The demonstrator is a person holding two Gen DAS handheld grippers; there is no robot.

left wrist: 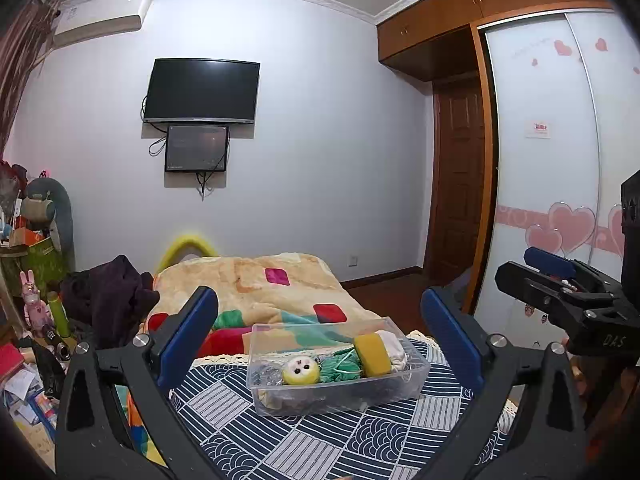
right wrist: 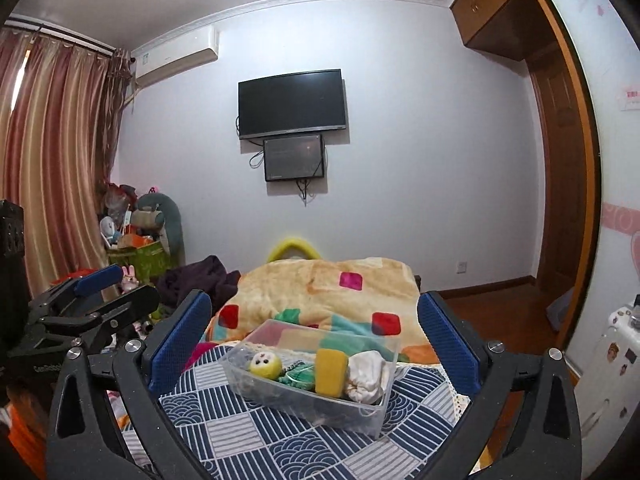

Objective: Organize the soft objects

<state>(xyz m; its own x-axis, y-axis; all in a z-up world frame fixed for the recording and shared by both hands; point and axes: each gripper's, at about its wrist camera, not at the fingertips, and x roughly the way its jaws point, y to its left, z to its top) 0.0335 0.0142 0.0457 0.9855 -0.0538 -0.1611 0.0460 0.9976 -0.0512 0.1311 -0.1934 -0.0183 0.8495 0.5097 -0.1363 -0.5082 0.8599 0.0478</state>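
Clear box (left wrist: pixel 336 390) of soft things lies between spread, empty fingers (left wrist: pixel 188 340)

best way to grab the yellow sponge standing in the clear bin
Grip the yellow sponge by its upper half, coming straight down from above with the right gripper. It stands on edge, rising to about the rim of the clear bin, with the white cloth pressed against one side and the green knit piece on the other, so pinching its broad faces looks safest.
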